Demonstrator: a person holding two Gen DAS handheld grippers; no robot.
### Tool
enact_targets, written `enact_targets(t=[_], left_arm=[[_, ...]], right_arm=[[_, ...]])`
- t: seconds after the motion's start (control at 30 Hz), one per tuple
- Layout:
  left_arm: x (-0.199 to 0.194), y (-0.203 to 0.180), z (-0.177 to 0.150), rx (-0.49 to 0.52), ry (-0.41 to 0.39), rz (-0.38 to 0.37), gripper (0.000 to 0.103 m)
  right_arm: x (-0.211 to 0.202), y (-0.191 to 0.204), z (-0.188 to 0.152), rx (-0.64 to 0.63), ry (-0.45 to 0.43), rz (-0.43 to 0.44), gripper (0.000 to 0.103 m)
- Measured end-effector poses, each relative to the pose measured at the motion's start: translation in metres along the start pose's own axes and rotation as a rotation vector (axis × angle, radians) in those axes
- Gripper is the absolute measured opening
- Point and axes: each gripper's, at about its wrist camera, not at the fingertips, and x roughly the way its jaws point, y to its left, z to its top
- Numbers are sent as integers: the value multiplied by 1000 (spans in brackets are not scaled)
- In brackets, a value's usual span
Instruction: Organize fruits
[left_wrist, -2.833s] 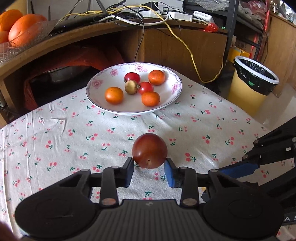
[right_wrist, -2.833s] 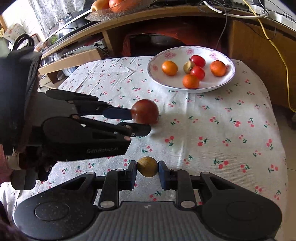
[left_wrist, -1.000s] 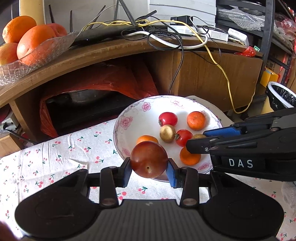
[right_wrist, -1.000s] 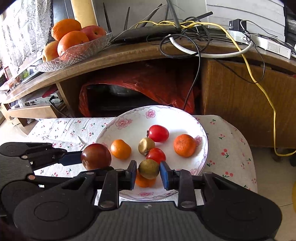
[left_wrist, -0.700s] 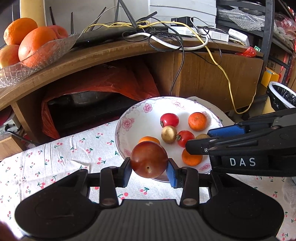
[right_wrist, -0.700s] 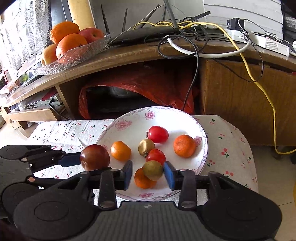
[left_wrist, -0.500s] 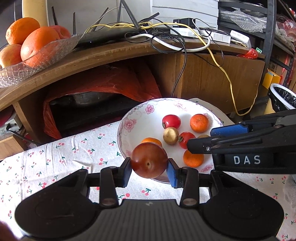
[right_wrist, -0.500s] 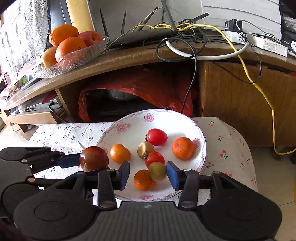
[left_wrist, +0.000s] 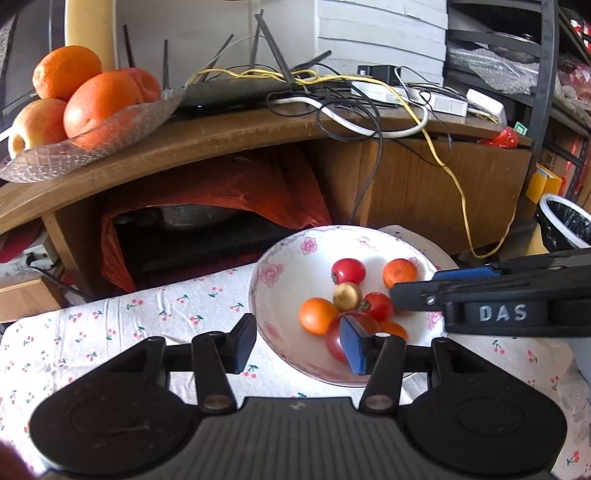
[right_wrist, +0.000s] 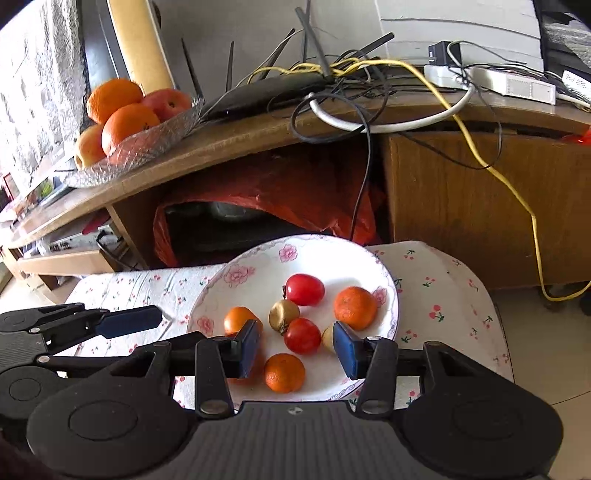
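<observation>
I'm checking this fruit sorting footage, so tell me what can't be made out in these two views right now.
- Dark red fruit: left wrist view, mostly hidden behind the left gripper finger; not visible in the right wrist view.
- Yellowish fruit: right wrist view, mostly covered by the right gripper finger.
- Plate near rim: hidden by gripper bodies in both views.
- Bin: left wrist view, cut off at the edge.

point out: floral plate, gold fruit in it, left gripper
floral plate (right_wrist: 255, 275): right wrist view, bare white inner wall near the pink flower.
gold fruit (right_wrist: 283, 312): right wrist view, its middle.
left gripper (left_wrist: 297, 343): left wrist view, midway between its open fingertips.
</observation>
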Motion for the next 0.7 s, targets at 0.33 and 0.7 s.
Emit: enact_targets(t=[0.33, 0.7], left_arm=[[-20, 5, -11, -41, -40, 79, 81], [-53, 8, -31, -93, -66, 168, 103]], right_arm=[[-12, 0, -6, -2, 3, -9, 42], [-33, 20, -23, -19, 15, -3, 46]])
